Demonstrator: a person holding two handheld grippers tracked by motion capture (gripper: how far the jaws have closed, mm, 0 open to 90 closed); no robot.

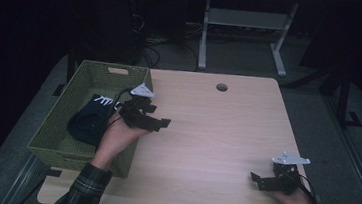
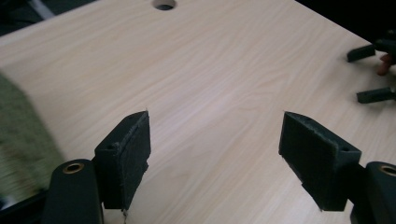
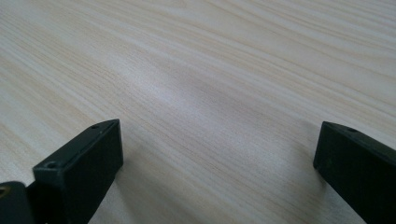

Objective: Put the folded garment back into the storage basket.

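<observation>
Item, nearest: right gripper (image 1: pixel 258 180), held low at about 4 o'clock on the table (image 1: pixel 216 135), jaws spread wide with bare wood between them in its own view, nothing held; its hand (image 1: pixel 295 203) sits close to the near edge and the right edge, so a backward or outward swing could carry it off the board or snag the trailing cable. Item, middle ground: left gripper (image 1: pixel 163 123), at about 9 o'clock just right of the basket's right wall, jaws wide and empty, the pads (image 2: pixel 133 149) framing plain tabletop; the left hand (image 1: pixel 117 138) and its plaid sleeve (image 1: pixel 83 188) cross the basket's near right corner, and a careless return could catch that rim and drag or tip the basket. Item, the work's thing: dark cloth with white stripes (image 1: pixel 92 116), lying inside the green woven basket (image 1: pixel 56 120) at 9 to 10 o'clock, apart from both grippers; judged at rest there. The basket overhangs the table's left edge, so a push leftward risks sending it over. Item, open room: the whole centre from 12 to 3 o'clock is bare wood, ample for sweeping either tool. Item, farthest: round cable hole (image 1: pixel 222 87) at 12 o'clock near the far edge, a possible catch for a jaw tip; beyond it a white desk frame (image 1: pixel 247 23) on dark floor.
</observation>
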